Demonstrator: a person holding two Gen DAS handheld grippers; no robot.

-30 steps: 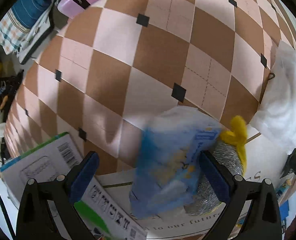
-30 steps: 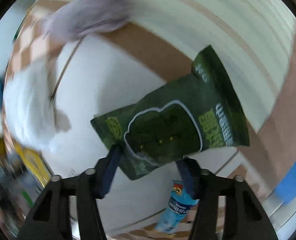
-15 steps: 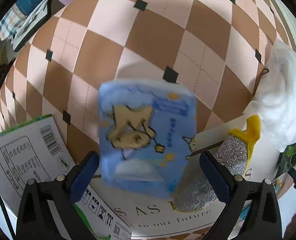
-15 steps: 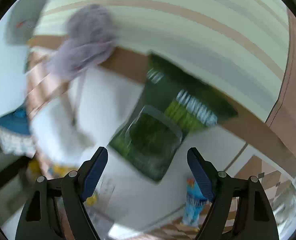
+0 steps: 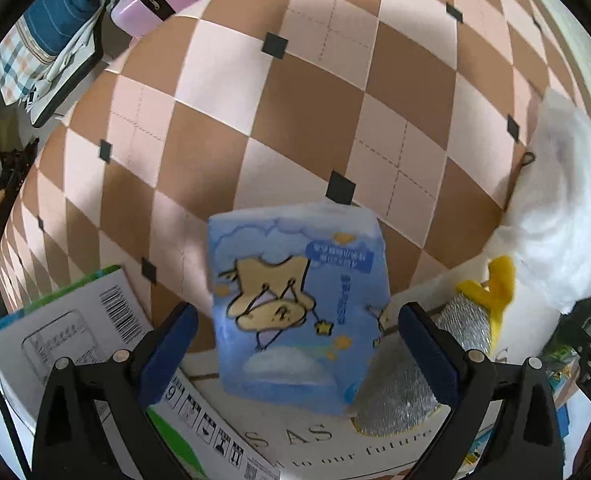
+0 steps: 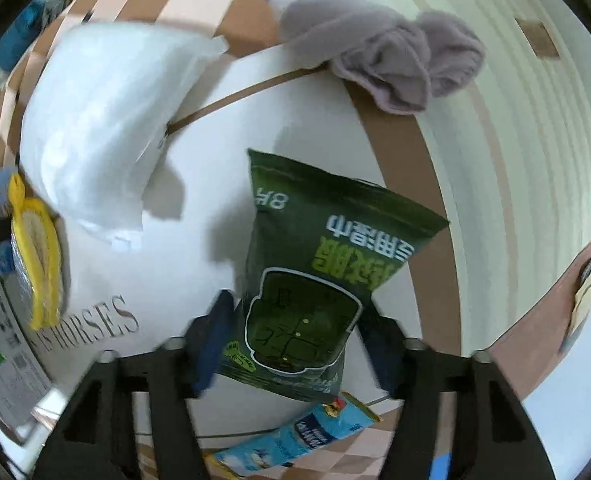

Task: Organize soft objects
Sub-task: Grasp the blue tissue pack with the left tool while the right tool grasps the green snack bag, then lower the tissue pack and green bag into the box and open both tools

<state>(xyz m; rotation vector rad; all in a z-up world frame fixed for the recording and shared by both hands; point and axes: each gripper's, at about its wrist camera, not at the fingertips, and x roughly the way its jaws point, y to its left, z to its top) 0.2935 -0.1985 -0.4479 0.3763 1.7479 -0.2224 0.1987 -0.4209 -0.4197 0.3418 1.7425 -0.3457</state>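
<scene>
1. Hanging between the spread blue pads of the left gripper (image 5: 295, 342), a blue tissue pack (image 5: 299, 312) printed with a cartoon star figure touches neither pad; the jaws stand wide apart.
2. Just beside its right pad lies a silver scouring mitt (image 5: 427, 364) with yellow trim, on a white mat (image 5: 335, 444) printed with lettering.
3. A white carton (image 5: 75, 344) with a barcode sits by the left pad.
4. Farther out, a white fluffy bag (image 5: 563, 216) rests at the mat's edge, on the brown and pink checkered floor (image 5: 295, 100).
5. In the right wrist view, the right gripper (image 6: 295, 342) has just been closing; a dark green snack bag (image 6: 315, 280) sits between its pads, and whether they press on it cannot be told.
6. Below it lies a light blue packet (image 6: 295, 440).
7. Beyond, a lilac cloth (image 6: 379, 52) lies crumpled over the mat's far border.
</scene>
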